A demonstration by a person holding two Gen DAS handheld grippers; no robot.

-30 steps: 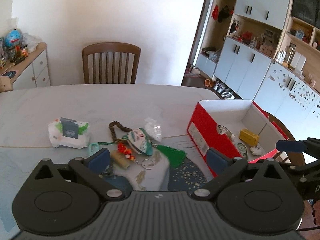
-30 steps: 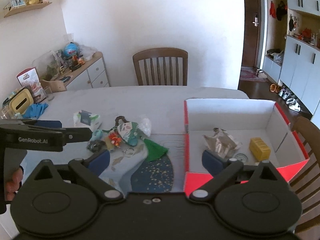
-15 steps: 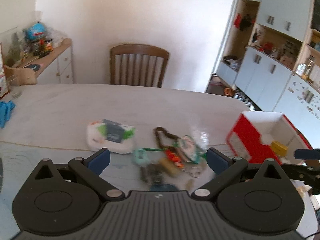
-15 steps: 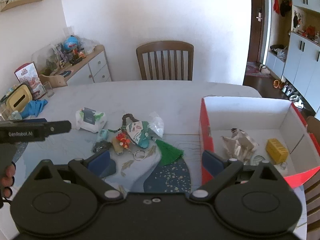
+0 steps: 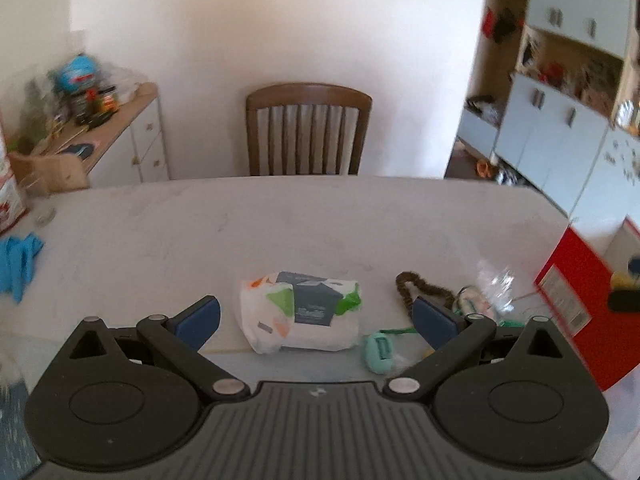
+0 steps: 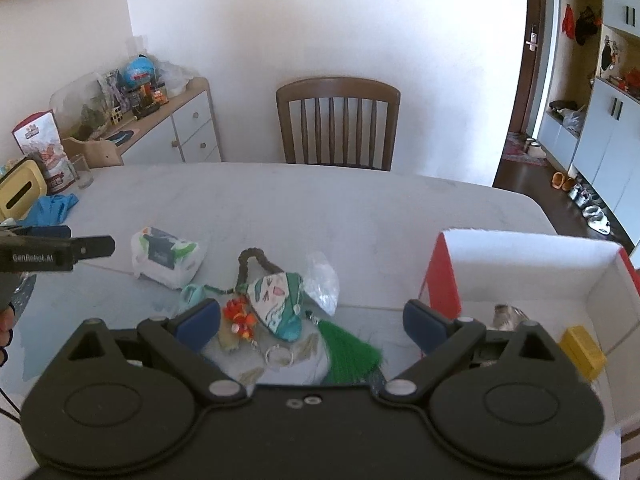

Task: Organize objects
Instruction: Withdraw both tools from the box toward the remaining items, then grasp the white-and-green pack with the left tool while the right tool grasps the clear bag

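My left gripper (image 5: pixel 316 316) is open and empty, with a white and green tissue pack (image 5: pixel 302 310) lying between its fingers on the table. A mint green trinket (image 5: pixel 378 352) and a brown bead loop (image 5: pixel 420 290) lie to its right. My right gripper (image 6: pixel 312 322) is open and empty above a patterned pouch (image 6: pixel 278 306), a green tassel (image 6: pixel 346 350), an orange charm (image 6: pixel 238 318) and a clear plastic bag (image 6: pixel 322 286). The tissue pack (image 6: pixel 164 256) shows at the left. The red box (image 6: pixel 520 280) at the right holds a yellow block (image 6: pixel 580 350) and a crumpled wrapper (image 6: pixel 506 316).
A wooden chair (image 6: pixel 338 122) stands at the table's far side. A blue cloth (image 6: pixel 54 208), a glass (image 6: pixel 82 166) and a yellow tissue holder (image 6: pixel 20 194) sit at the table's left end. A cluttered sideboard (image 6: pixel 160 124) stands behind. Cabinets (image 5: pixel 560 120) line the right wall.
My left gripper has swung left, from over the trinket pile to the tissue pack. My right gripper has shifted left, from the box towards the pile. Both stayed open.
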